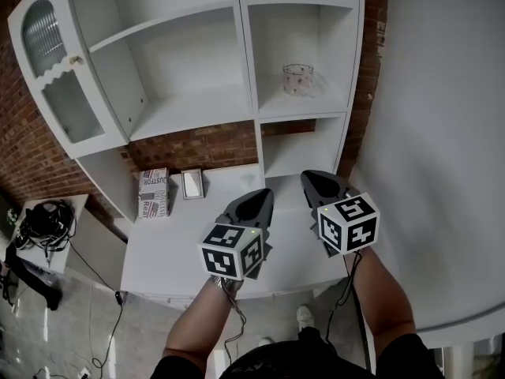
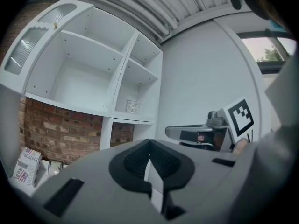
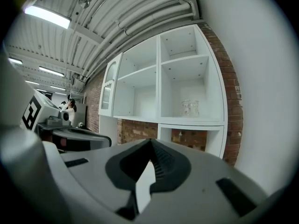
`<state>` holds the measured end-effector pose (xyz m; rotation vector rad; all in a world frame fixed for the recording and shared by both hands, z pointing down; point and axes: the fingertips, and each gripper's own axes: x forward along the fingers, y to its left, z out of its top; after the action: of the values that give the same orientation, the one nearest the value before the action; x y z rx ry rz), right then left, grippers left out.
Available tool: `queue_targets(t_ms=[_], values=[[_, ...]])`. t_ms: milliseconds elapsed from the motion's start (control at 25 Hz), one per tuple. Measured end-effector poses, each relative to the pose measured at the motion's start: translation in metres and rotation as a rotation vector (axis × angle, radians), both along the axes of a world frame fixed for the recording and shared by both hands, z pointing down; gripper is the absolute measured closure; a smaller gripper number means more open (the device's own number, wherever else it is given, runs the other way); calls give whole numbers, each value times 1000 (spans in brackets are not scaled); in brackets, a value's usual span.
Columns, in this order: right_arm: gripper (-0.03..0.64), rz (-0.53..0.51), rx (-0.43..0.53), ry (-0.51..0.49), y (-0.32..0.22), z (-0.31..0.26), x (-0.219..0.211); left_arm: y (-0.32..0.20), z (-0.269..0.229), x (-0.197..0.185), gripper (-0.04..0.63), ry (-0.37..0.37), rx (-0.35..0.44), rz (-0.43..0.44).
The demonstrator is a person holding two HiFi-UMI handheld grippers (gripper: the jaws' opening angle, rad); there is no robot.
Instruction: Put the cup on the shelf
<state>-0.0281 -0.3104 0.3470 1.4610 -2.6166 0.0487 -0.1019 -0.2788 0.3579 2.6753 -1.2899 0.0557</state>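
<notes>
While both grippers hang side by side over the white counter [image 1: 158, 251], the glass cup [image 1: 298, 79] stands upright on the white shelf unit [image 1: 246, 69]. It sits in the middle compartment of the right-hand column, well apart from either tool. Nothing else shares that compartment.

The left gripper [image 1: 266, 195] has its jaws pressed fully together. In the left gripper view its dark ribbed pads [image 2: 161, 161] meet at the tip, with nothing between them. The right gripper [image 1: 306, 176] is likewise closed down to nothing and empty, its jaws touching along their length in the right gripper view. Both point toward the shelf unit, the right one slightly further forward. A bare forearm shows behind each marker cube.

From the left gripper view the cup [image 2: 132, 106] appears small on its shelf, above a strip of brick wall [image 2: 60, 129]. From the right gripper view the cup [image 3: 190, 108] shows slightly right of the jaw line and above it.

On the counter near the wall a cardboard box [image 1: 153, 193] stands just beside a small picture frame [image 1: 191, 183]. A cabinet door [image 1: 57, 69] with ribbed glass hangs open at the unit's left side. Down on the left, a side table [image 1: 71, 205] carries a tangle of cables [image 1: 39, 221]. A person [image 3: 71, 107] is visible far off in the right gripper view.
</notes>
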Motion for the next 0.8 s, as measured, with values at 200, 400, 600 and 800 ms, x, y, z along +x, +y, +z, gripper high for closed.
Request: queue_targets(t_ms=[200,400,600,800], values=[[617,32,0,-3,23,2,5,19,-2,1,591,6,8,26],[617,57,5,-6,42,2,11,35,-3,6,591,7,15,52],[617,66,5,-11,55,5,11,46,-5,7,591,10,21,61],[617,63,2,-13,63,6,7,53,-7,1,591,10,25,54]])
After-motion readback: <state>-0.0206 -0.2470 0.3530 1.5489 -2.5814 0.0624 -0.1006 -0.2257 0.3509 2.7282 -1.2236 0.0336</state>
